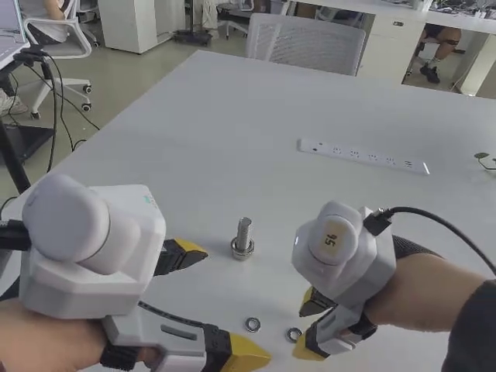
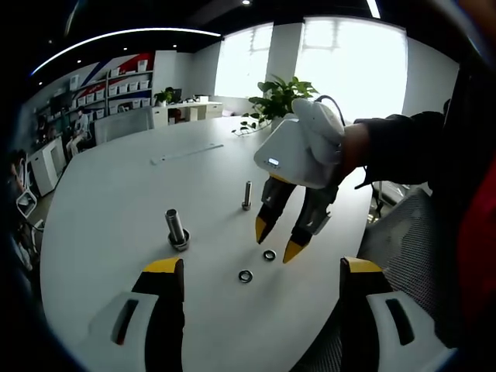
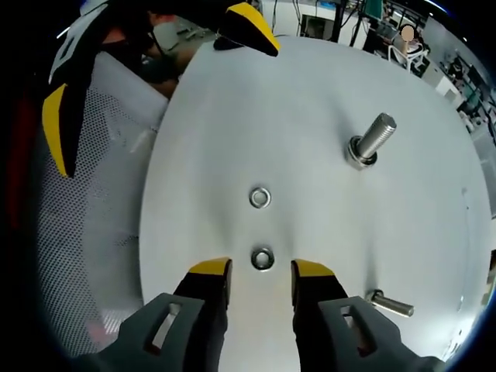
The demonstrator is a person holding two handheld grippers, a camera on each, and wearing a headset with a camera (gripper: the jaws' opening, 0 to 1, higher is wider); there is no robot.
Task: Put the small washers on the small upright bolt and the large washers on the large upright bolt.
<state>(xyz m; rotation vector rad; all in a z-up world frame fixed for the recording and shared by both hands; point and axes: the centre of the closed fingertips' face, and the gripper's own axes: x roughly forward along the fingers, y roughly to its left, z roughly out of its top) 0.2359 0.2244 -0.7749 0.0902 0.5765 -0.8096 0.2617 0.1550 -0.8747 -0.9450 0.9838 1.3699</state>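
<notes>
Small bolt (image 2: pixel 247 195) upright, left gripper view

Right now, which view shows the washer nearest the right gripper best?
Right gripper view: washer sits large, just ahead of the jaws. Head view and left gripper view show it small, beside the right gripper.

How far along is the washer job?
Done: little to show; the ring at the base of the large bolt may be a washer or its head. In hand: nothing yet; the right gripper is open, a loose washer just ahead of its tips. To do: that one, the second washer, and the small bolt, which looks bare.
</notes>
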